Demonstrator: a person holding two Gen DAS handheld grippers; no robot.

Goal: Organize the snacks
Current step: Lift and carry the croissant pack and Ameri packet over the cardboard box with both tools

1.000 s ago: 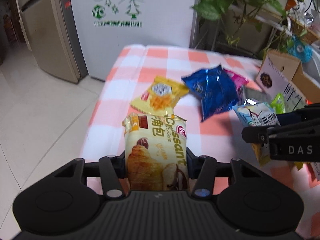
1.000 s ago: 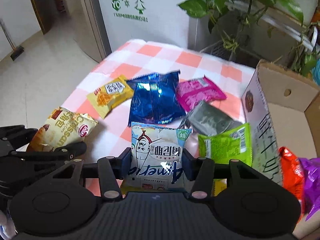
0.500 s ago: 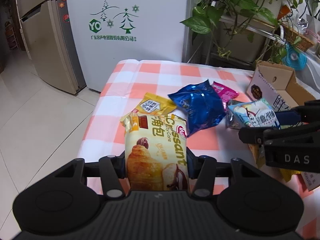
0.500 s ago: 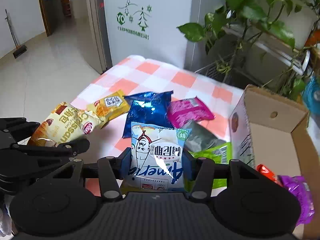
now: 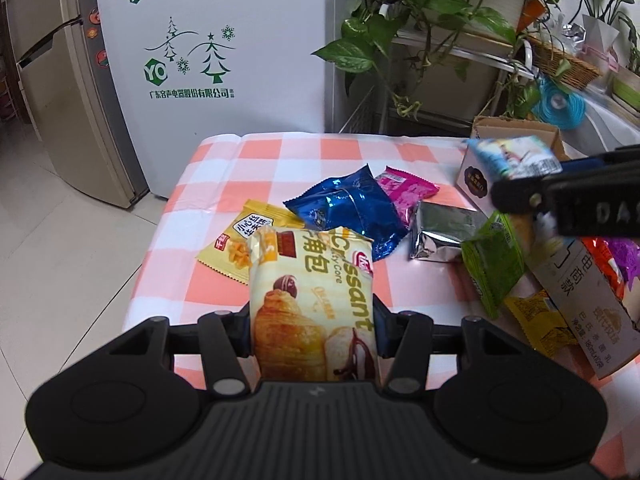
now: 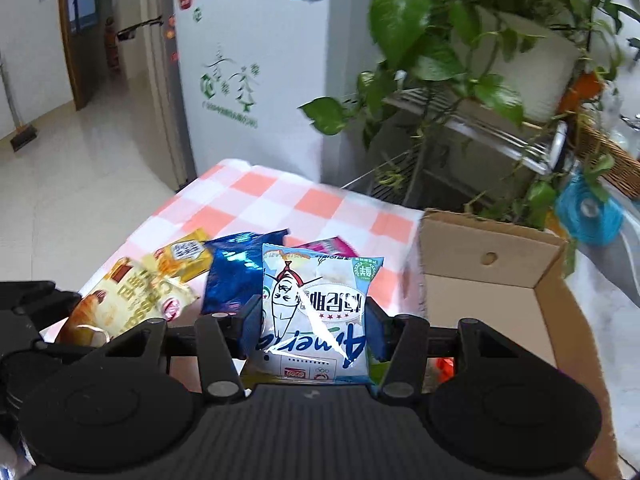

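My left gripper (image 5: 314, 334) is shut on a cream croissant packet (image 5: 312, 304), held above the table's near left edge; the packet also shows in the right wrist view (image 6: 132, 304). My right gripper (image 6: 314, 330) is shut on a light-blue and white snack bag (image 6: 316, 312), held high beside the open cardboard box (image 6: 488, 248); the bag (image 5: 512, 156) and box (image 5: 476, 176) also show in the left wrist view. On the checked tablecloth (image 5: 280, 152) lie a yellow packet (image 5: 240, 240), a blue bag (image 5: 348, 208), a pink packet (image 5: 408, 192), a silver packet (image 5: 444, 232) and a green packet (image 5: 492, 260).
Orange and purple packets (image 5: 616, 256) lie inside the box. A small yellow packet (image 5: 540, 320) lies by the box's near side. A white fridge (image 5: 208, 40) stands behind the table, and a shelf with potted plants (image 5: 440, 8) stands at the back right. Tiled floor (image 5: 60, 248) lies left.
Both grippers have risen with their packets still held. The right gripper has moved up and toward the cardboard box, so more of the room shows above the table.
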